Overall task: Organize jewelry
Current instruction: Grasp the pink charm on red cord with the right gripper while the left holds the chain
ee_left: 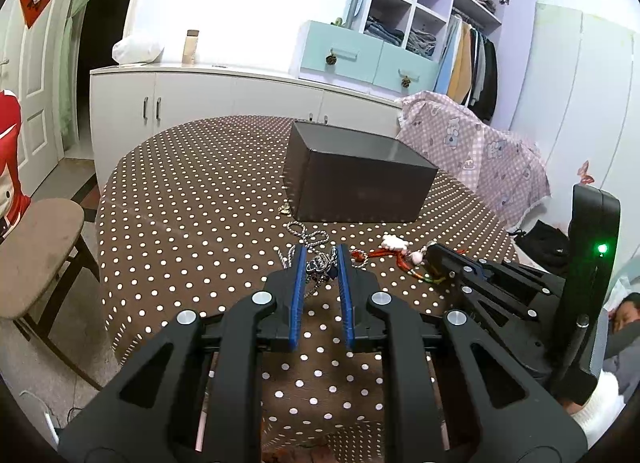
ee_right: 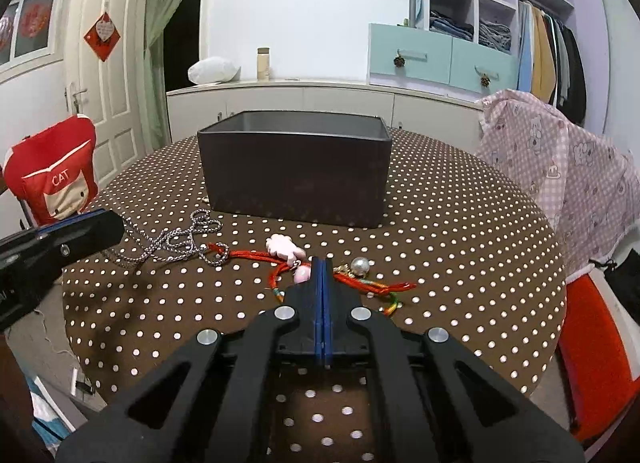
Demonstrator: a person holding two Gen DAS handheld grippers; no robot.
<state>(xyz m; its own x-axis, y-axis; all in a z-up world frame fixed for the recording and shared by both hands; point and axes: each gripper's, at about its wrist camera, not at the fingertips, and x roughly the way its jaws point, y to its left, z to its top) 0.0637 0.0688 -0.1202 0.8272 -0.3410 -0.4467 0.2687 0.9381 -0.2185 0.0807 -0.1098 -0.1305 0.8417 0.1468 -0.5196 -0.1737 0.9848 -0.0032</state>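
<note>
On the brown polka-dot bench point(ee_right: 460, 223), a silver rope chain point(ee_right: 176, 241) and a red cord charm with pink beads point(ee_right: 288, 251) lie loose in front of the open dark rectangular box point(ee_right: 294, 179). The left gripper point(ee_left: 320, 263) is spread, straddling the chain's pendant without pinching it. The right gripper point(ee_right: 322, 263) is pressed closed at the red cord, apparently gripping it. The pick-up step seems to be in hand; next, each piece likely needs lifting over the box's rim.

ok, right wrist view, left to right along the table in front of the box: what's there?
left tool → silver chain → pink cloud charm → right tool, shut on the red cord → pearl bead. The dark box sits behind them all.
</note>
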